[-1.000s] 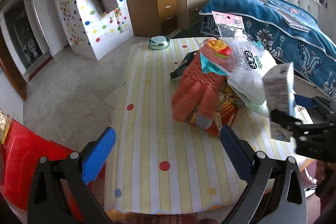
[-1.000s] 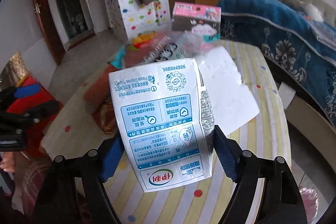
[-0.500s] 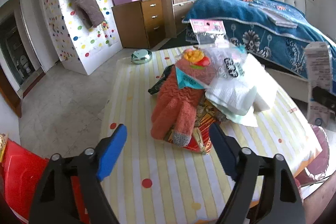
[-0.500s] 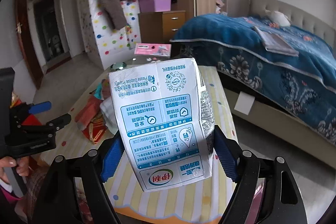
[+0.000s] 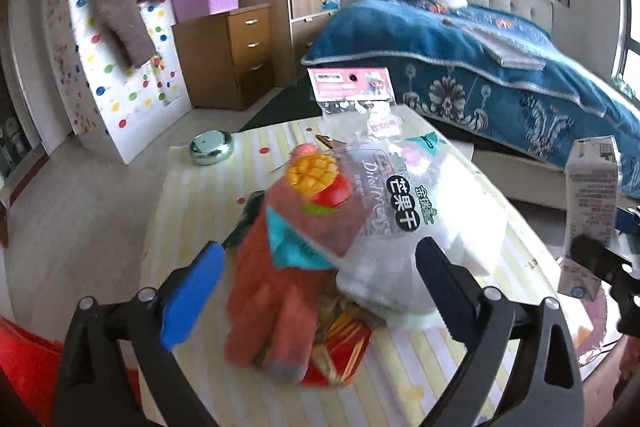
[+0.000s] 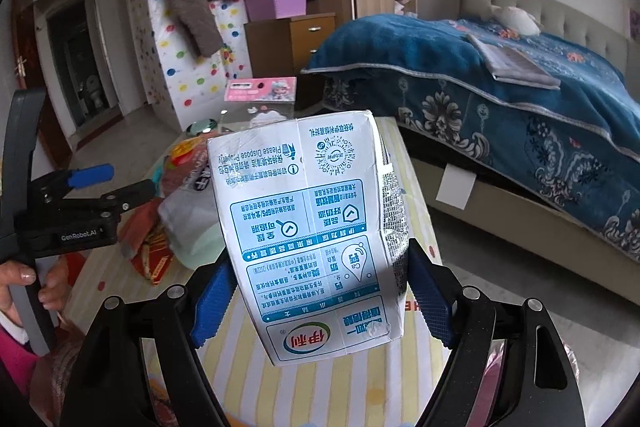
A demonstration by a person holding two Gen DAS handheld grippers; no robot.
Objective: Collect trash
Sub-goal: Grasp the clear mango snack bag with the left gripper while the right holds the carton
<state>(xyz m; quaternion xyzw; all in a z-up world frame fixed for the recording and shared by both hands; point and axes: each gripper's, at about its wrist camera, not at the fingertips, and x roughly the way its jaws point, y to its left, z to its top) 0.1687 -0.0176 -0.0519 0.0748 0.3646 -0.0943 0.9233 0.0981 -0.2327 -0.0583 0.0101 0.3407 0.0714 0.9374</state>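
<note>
The right gripper (image 6: 320,303) squeezes a white and blue milk carton (image 6: 316,239) between its two blue pads (image 6: 212,303). The carton is up in the air, held above the table edge, and its print is upside down in the right camera. In the left camera the same carton (image 5: 592,199) shows at the far right side, standing tall in the black fingers.

The left gripper (image 5: 316,291) is spread wide and holds nothing. Its blue pads (image 5: 192,291) sit on each side of a pile of trash, above it, and I cannot tell if they touch it. In the right camera this gripper (image 6: 108,183) is at the left, with a hand (image 6: 24,287) around its handle.

The pile lies on a table (image 5: 192,211) with a yellow striped cloth with dots. At the front is a fuzzy orange glove (image 5: 272,303). Under it is a red wrapper (image 5: 344,351). On top of the glove is a clear snack bag (image 5: 360,203) with a mango picture. Behind that stands a pink packet (image 5: 352,83). White bags (image 5: 472,227) lie to the right of the pile.

A small silver tin (image 5: 211,147) sits near the far corner of the table, apart from the pile. Behind the table are a bed with a blue blanket (image 5: 480,67) and a brown drawer cabinet (image 5: 236,55).
</note>
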